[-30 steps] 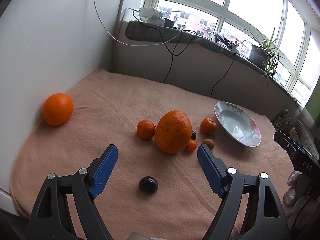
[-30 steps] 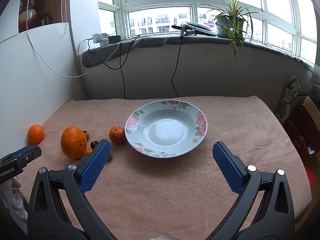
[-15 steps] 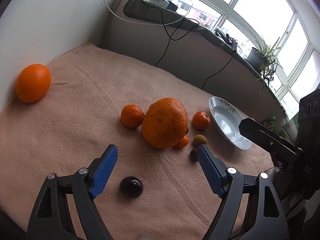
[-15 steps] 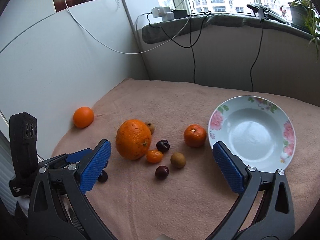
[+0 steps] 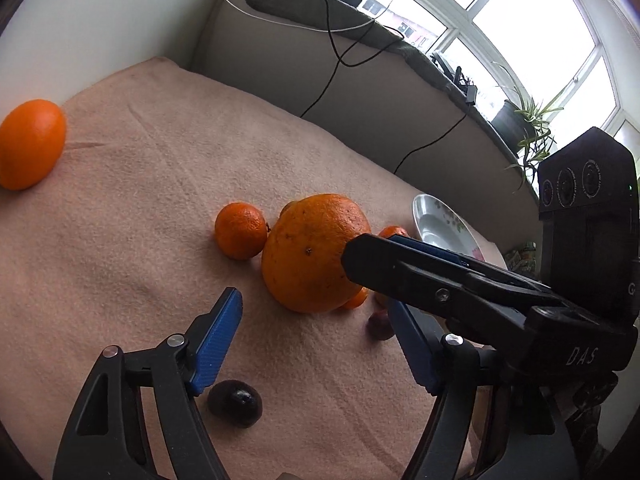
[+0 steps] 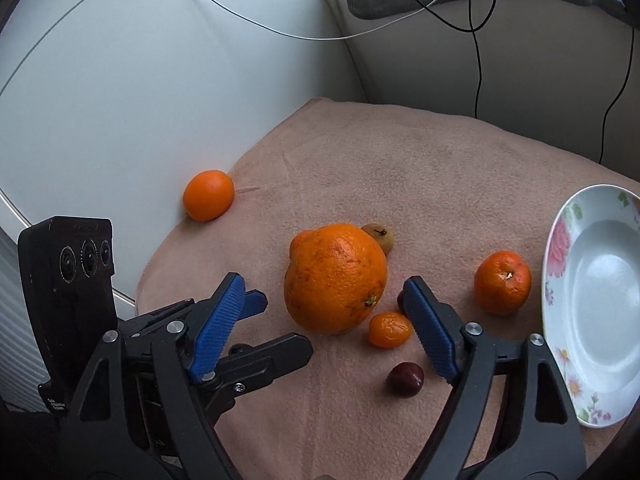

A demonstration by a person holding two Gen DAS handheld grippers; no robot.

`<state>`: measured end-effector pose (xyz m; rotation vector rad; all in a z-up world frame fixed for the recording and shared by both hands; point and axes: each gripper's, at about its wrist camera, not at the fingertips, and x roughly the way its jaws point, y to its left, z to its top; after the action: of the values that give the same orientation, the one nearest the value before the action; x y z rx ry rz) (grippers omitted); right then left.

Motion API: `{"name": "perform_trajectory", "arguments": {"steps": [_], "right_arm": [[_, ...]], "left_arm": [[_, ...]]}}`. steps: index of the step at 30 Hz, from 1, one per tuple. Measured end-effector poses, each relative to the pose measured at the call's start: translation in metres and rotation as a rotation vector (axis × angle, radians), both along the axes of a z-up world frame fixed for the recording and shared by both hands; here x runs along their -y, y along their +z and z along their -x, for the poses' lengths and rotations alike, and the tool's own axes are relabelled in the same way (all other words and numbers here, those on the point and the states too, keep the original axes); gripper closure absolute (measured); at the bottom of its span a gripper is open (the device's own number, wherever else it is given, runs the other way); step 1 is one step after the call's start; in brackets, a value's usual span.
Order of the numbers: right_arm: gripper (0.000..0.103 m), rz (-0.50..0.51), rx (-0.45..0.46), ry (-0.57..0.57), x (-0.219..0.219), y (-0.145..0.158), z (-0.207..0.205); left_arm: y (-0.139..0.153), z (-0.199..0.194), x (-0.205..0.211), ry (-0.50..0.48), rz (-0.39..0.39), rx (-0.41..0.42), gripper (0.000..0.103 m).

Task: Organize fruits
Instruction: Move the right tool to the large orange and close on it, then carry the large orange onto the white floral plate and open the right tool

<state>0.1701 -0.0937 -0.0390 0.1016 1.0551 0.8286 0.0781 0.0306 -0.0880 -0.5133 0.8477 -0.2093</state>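
A big orange [image 5: 316, 252] [image 6: 336, 278] lies mid-cloth among small fruits: a mandarin [image 5: 239, 230], a tiny orange [image 6: 390, 329], a dark cherry [image 6: 405, 379], a brown fruit [image 6: 380, 237] and another mandarin [image 6: 502, 283]. A dark plum [image 5: 235, 403] lies by my left gripper [image 5: 316, 344], which is open and empty. My right gripper [image 6: 326, 324] is open and empty, its jaws on either side of the big orange's near face. A smooth orange [image 5: 30, 144] [image 6: 208, 195] sits at the wall.
A flowered white plate [image 6: 592, 300] [image 5: 440, 226] stands at the right of the pink cloth [image 6: 440, 168]. A white wall borders the left. Cables hang from the window sill [image 5: 360, 28] at the back. The right gripper's body [image 5: 480, 292] crosses the left wrist view.
Both grippers moved closer to the big orange. The right gripper swung left from the plate and now brackets the orange. It now blocks part of the left wrist view.
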Motion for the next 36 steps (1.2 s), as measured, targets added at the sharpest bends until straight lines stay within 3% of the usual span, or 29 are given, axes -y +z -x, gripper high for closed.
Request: {"name": "perform_trajectory", "arguments": {"steps": [8,14,19,36], "right_arm": [[0.021,0.007,-0.071,0.011,-0.007,-0.017,-0.015],[0.032,0.004,-0.117,0.023,-0.013,-0.028,-0.022],[0.034,-0.001,-0.131,0.023,-0.01,-0.032,-0.024],[0.036,-0.057,-0.082,-0.007,0.009,-0.016,-0.016]], "left_arm": [[-0.005,-0.009,0.001,-0.008,0.027,-0.019,0.035],[-0.009,-0.016,0.004,-0.02,0.035,-0.033,0.037],[-0.013,-0.019,0.005,-0.027,0.033,-0.041,0.04],[0.007,-0.01,0.02,-0.054,-0.036,0.027,0.043]]}}
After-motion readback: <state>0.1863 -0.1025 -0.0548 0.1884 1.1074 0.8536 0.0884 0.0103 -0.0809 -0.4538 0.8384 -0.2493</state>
